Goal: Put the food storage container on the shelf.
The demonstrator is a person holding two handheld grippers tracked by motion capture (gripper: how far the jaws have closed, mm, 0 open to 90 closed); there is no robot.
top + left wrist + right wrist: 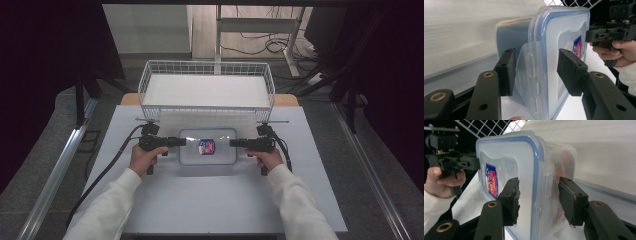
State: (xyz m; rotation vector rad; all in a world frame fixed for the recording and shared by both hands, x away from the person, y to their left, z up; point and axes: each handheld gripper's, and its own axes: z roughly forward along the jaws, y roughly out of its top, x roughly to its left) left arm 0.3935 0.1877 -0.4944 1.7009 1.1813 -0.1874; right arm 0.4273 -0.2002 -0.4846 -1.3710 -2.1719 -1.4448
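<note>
A clear plastic container (220,152) with a blue-sealed snap lid and a red and blue label (206,146) lies flat at the middle of the table. My left gripper (182,142) comes in level from its left end and my right gripper (232,143) from its right end. In the left gripper view my left gripper (535,70) clamps the container (564,32) across the latch flap, one pad on the lid and one under the base. In the right gripper view my right gripper (539,197) grips the other end of the container (506,152) the same way.
A white wire basket (150,75) on legs stands right behind the container, at the far side of the pale table (210,200). Black cables trail from both grippers toward the front left and right. Bare tabletop lies in front of the hands.
</note>
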